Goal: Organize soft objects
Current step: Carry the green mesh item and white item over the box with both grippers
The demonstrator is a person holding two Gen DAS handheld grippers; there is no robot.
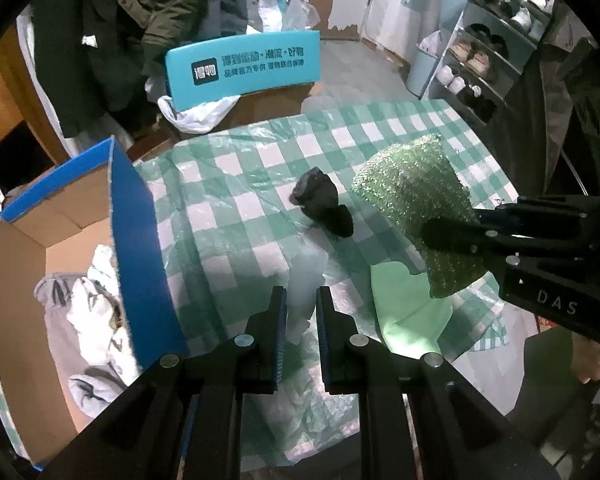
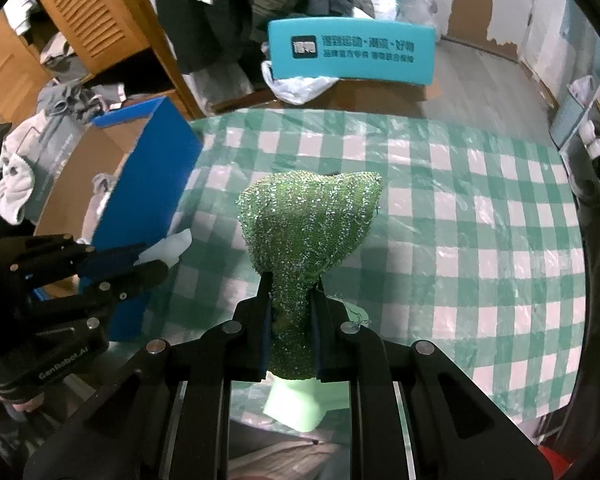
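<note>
My left gripper (image 1: 301,298) is shut on a pale white soft piece (image 1: 306,280) and holds it above the checked tablecloth (image 1: 236,184); it also shows in the right wrist view (image 2: 168,246). My right gripper (image 2: 290,286) is shut on a glittery green scrubbing cloth (image 2: 312,220), lifted off the table; the cloth also shows in the left wrist view (image 1: 416,196). A black soft lump (image 1: 324,204) lies mid-table. A light green cloth (image 1: 408,308) lies under the right gripper. A blue-edged cardboard box (image 1: 136,216) at the left holds grey and white clothes (image 1: 88,312).
A teal chair back (image 1: 242,66) stands behind the table with a white plastic bag (image 1: 198,114) on its seat. A shoe rack (image 1: 488,44) stands far right. Dark coats (image 1: 112,20) hang at the back left. Wooden furniture (image 2: 80,28) stands left.
</note>
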